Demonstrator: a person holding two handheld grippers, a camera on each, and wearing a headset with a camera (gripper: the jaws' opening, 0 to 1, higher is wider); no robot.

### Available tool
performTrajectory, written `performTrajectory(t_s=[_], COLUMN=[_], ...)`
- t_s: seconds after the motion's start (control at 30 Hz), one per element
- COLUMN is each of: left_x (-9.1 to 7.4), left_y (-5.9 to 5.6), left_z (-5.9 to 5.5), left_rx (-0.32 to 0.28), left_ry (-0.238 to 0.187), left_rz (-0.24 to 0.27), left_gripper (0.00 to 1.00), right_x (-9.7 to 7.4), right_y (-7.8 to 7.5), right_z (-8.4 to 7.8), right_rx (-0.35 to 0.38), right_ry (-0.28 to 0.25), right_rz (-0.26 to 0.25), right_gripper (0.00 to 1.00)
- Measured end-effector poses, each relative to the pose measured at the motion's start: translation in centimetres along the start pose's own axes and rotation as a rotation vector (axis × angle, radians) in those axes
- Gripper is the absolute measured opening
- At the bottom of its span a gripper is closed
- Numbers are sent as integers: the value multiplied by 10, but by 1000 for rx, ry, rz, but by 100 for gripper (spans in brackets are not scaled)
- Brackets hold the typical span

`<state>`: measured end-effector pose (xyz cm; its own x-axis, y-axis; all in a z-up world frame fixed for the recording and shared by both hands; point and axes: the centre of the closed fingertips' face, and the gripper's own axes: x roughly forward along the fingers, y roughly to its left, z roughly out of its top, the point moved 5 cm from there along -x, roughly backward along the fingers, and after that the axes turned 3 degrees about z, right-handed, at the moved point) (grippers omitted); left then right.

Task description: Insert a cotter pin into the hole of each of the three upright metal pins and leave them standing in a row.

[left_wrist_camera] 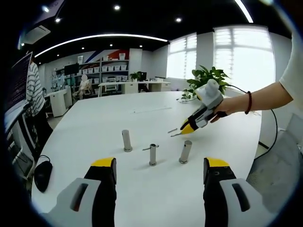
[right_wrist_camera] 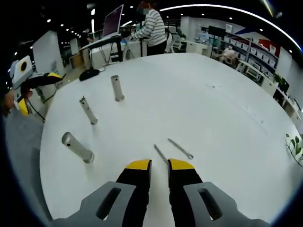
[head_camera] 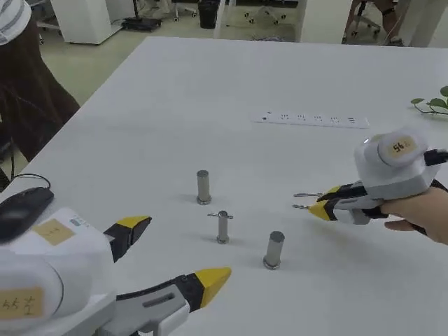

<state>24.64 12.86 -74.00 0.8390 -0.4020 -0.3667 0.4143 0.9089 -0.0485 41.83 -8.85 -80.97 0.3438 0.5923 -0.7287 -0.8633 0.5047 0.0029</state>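
Left gripper [head_camera: 173, 250]: your jaws are spread wide with nothing between them, low over the near side of the table [head_camera: 280, 77].
Right gripper [right_wrist_camera: 159, 164]: jaws almost together with a narrow gap. One loose cotter pin [right_wrist_camera: 160, 153] runs up to the tips, but you cannot tell if it is pinched.
Second loose cotter pin [right_wrist_camera: 180, 148]: just beside the first, ahead of your right tips.
Metal pins: far pin [head_camera: 203, 187], middle pin [head_camera: 222, 229] and near pin [head_camera: 273, 250] stand upright in a slanted row.
Fitted cotter pin [head_camera: 220, 215]: crosswise through the middle pin near its top.
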Motion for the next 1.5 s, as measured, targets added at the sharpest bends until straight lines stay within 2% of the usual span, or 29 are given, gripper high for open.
performTrajectory(t_s=[0.1, 0.27, 0.37, 0.47, 0.5, 0.77, 0.93, 1.1, 1.3, 1.5], left_x=[1, 1, 1, 1, 1, 0, -1, -2, -4, -7], left_y=[-1, -1, 0, 1, 1, 2, 2, 1, 2, 3], left_z=[-1, -3, -3, -4, -4, -4, -5, -4, -3, -1], left_rx=[12, 19, 18, 18, 20, 23, 21, 20, 17, 6], left_ry=[6, 14, 15, 22, 21, 27, 29, 26, 26, 17], left_rz=[1, 2, 0, -1, 0, -1, -2, -4, -4, -3], left_gripper=[74, 74, 74, 73, 73, 73, 72, 72, 70, 69], right_x=[3, 7, 10, 11, 12, 15, 17, 17, 15, 5], right_y=[-3, -10, -11, -12, -11, -7, -5, -5, -3, -3], right_z=[0, -3, -3, -7, -4, -2, 0, -1, -1, 6], right_rx=[-18, -81, -109, -169, -146, -212, -279, -275, -308, -322], right_ry=[15, 71, 98, 158, 130, 209, 256, 267, 267, 233], right_rz=[8, 12, 41, 69, 70, 146, 145, 132, 97, 75], right_gripper=[15, 14, 14, 13, 13, 8, 5, 4, 3, 2])
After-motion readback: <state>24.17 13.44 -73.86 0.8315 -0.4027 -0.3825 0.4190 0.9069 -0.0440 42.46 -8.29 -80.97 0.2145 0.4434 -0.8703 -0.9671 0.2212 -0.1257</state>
